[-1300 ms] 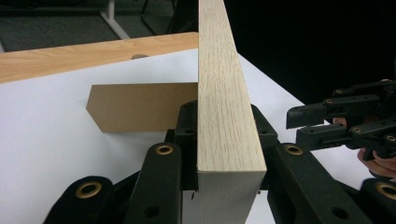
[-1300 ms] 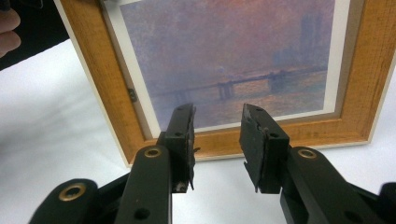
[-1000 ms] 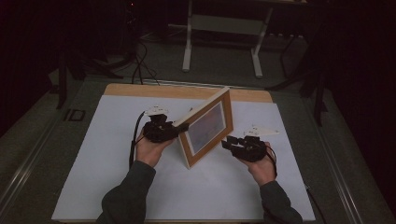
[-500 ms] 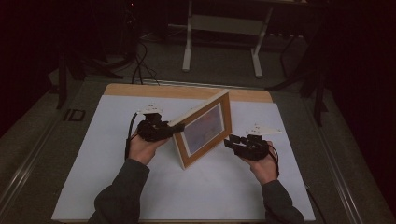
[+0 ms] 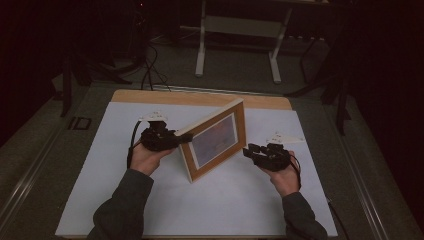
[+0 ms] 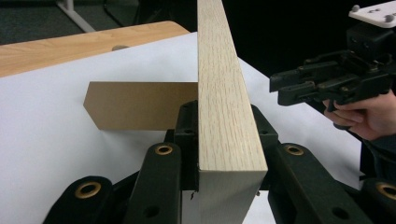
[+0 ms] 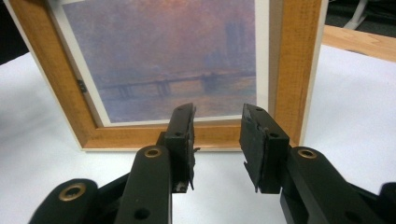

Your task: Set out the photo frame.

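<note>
The wooden picture frame (image 5: 216, 140) stands upright at the middle of the white desk (image 5: 100, 200). At its nine o'clock the left tongs (image 5: 186, 138) pinch its edge. At three o'clock the right tongs (image 5: 248, 148) hang spread, just apart from it.

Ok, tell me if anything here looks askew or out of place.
The picture frame stands skewed to the table's edges, propped on its cardboard easel leg. The left gripper clamps its edge; the right gripper waits open, apart.
</note>
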A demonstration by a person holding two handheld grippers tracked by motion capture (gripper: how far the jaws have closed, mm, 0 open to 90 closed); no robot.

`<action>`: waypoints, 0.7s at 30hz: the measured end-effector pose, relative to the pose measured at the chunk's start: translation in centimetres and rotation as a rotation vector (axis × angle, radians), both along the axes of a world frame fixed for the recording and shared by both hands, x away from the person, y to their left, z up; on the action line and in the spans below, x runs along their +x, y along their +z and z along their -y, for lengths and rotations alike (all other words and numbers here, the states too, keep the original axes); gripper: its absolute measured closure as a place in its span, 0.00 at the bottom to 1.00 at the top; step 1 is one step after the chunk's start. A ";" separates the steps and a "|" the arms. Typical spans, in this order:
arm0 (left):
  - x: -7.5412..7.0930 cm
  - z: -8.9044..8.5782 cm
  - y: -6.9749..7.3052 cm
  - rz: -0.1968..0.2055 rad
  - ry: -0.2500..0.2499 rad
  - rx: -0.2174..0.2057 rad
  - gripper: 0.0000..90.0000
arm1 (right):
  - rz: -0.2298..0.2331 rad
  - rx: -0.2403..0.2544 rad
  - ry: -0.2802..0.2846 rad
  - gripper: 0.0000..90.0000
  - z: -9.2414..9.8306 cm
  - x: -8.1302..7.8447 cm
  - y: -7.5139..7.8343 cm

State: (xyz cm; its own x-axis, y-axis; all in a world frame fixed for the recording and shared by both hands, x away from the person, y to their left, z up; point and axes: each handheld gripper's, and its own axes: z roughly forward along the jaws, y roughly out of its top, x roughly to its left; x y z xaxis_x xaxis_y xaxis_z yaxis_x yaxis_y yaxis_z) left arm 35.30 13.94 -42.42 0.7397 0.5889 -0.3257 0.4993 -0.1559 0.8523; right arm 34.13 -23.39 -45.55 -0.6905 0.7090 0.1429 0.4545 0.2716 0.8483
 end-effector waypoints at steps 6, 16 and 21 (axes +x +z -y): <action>0.0 -0.5 0.0 -0.002 -0.016 -0.004 0.81 | 0.004 -0.025 -0.005 0.72 -0.1 0.2 0.0; 0.2 -0.9 -0.1 -0.003 -0.032 -0.008 0.81 | 0.011 -0.040 -0.010 0.72 -0.1 1.0 0.3; 0.4 -1.1 -0.1 -0.005 -0.045 -0.011 0.81 | 0.017 -0.047 -0.019 0.72 0.0 1.6 0.8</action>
